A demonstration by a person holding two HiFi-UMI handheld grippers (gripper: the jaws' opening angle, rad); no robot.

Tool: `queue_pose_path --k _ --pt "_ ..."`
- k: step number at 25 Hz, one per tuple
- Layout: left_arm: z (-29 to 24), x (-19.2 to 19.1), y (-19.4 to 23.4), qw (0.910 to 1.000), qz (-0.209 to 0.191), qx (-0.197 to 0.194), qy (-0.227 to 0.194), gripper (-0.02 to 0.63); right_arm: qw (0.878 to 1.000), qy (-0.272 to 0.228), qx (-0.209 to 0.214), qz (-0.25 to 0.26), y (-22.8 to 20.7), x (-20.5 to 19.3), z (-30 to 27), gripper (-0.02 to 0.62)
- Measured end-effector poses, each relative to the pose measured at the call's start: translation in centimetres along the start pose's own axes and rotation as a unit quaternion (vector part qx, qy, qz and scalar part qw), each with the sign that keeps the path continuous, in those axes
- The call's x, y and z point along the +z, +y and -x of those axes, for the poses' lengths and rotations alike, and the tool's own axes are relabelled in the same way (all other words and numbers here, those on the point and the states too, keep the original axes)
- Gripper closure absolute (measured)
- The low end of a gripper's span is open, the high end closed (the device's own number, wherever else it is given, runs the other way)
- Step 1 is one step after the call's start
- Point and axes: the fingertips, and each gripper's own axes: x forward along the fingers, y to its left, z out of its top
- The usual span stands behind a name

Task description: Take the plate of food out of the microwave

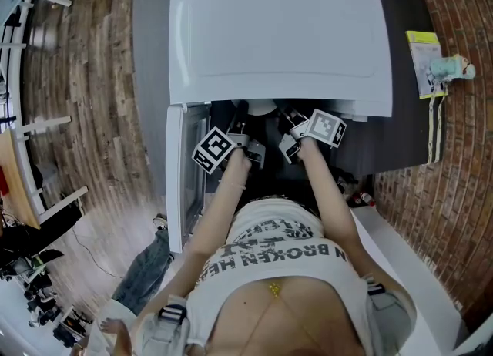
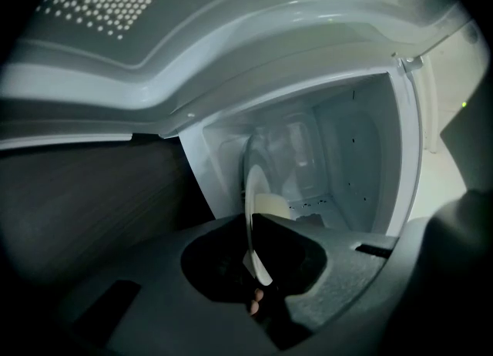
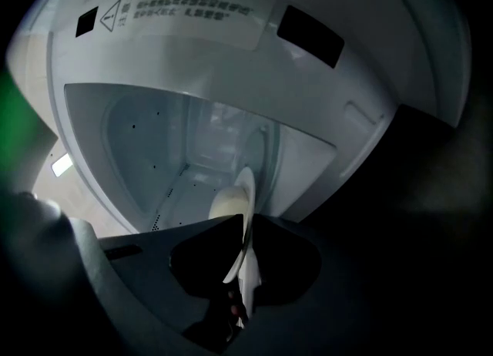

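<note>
Pinching plate point(image 2: 250, 193) rim on both sides, left gripper point(image 2: 254, 233) and right gripper point(image 3: 245, 227) each nearly closed on it, seemingly to carry the food point(image 3: 223, 204) level out of the microwave point(image 1: 277, 31).

white microwave point(image 1: 277, 38), white plate point(image 2: 259, 268), grey counter point(image 1: 150, 54), wood-plank floor point(image 1: 85, 115)

Looking down on a white microwave point(image 1: 277, 35) on a dark counter point(image 1: 150, 77), door point(image 1: 176, 177) swung open at the left. Reaching into the dark opening with left gripper point(image 1: 240, 127) and right gripper point(image 1: 289, 123) side by side, marker cubes up, a pale edge of plate point(image 1: 262, 106) just showing between their tips. Farther right on the counter, a yellow sheet point(image 1: 422, 62) and a teal thing point(image 1: 452, 68) beside a brick wall point(image 1: 462, 154); wood floor point(image 1: 92, 100) at the left.
</note>
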Motion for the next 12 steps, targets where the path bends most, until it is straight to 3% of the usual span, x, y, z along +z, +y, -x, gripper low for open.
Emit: queue_pose_path --k 12 --pt "0.14 -0.38 -0.20 0.9999 -0.002 -0.011 0.012 0.581 1.000 0.000 -0.007 -0.021 -0.17 -0.10 0.52 0.565"
